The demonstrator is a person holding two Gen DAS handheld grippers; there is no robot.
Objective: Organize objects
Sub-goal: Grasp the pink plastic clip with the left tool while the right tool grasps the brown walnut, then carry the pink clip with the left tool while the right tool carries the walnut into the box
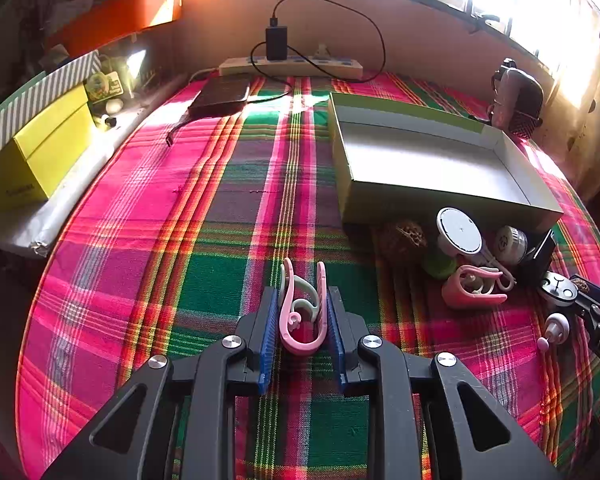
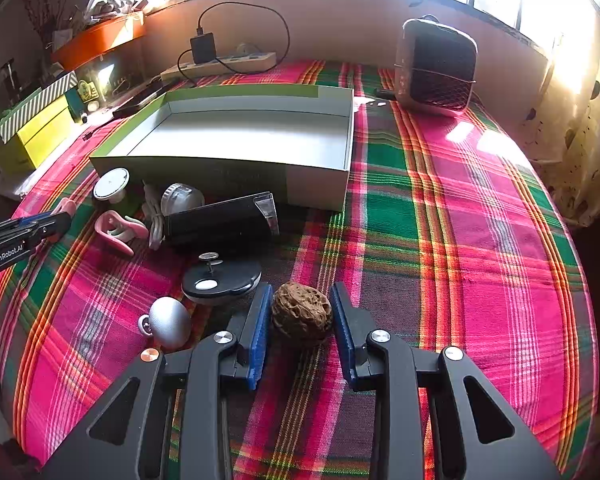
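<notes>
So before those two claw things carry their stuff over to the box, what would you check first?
1. Left gripper has the pink clip between its fingers: ok, both blue pads touch it.
2. Right gripper holds the brown walnut-like ball: cannot tell, a slight gap shows at one pad.
3. Open box has room: ok, its inside looks bare.
4. Way to the box for the right gripper: not ok, the black case and the round black lid lie between.
5. Grippers apart from each other: ok.
</notes>
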